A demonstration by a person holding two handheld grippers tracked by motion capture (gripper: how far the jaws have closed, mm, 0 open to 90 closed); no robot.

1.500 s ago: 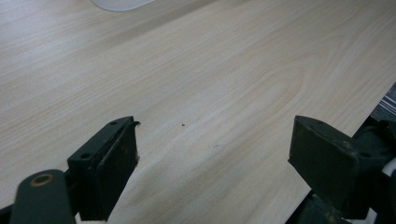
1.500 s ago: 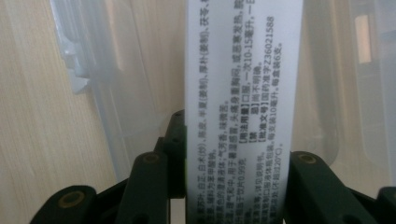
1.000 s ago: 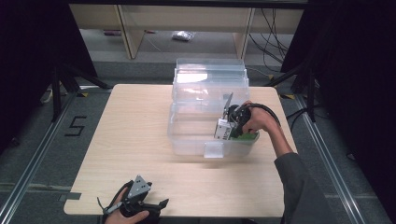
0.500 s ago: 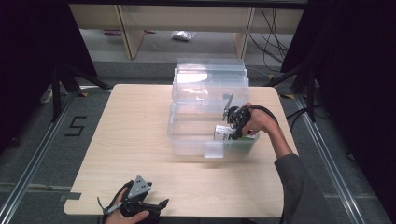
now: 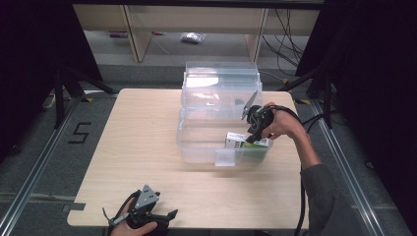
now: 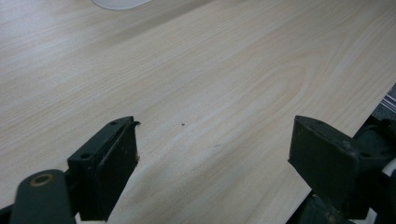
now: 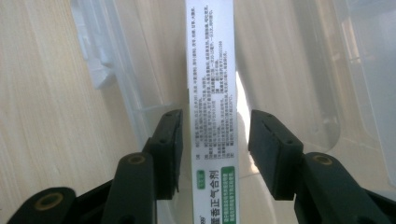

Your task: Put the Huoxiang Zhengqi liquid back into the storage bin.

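At centre right of the high view, the right hand-held gripper reaches down into a clear plastic bin standing on the light wood table. A white and green box lies inside the bin, toward its right end, under the person's right hand. A second clear bin stands directly behind the first, in the upper centre of the frame, touching or just beside it.

Right gripper view: the box runs up the middle of the frame as a narrow white face with small printed text and a green panel at its lower end. The right hand-held gripper straddles it, jaws narrow. The left jaw lies just beside the box; a visible gap separates the right jaw from it. Contact on the left side cannot be confirmed. Bin walls show at both sides of the frame.

Lower left of the high view: the left hand-held gripper rests at the near table edge, held in the left hand, well apart from the bins. Left gripper view: the left hand-held gripper has its jaws wide, with bare table between them.
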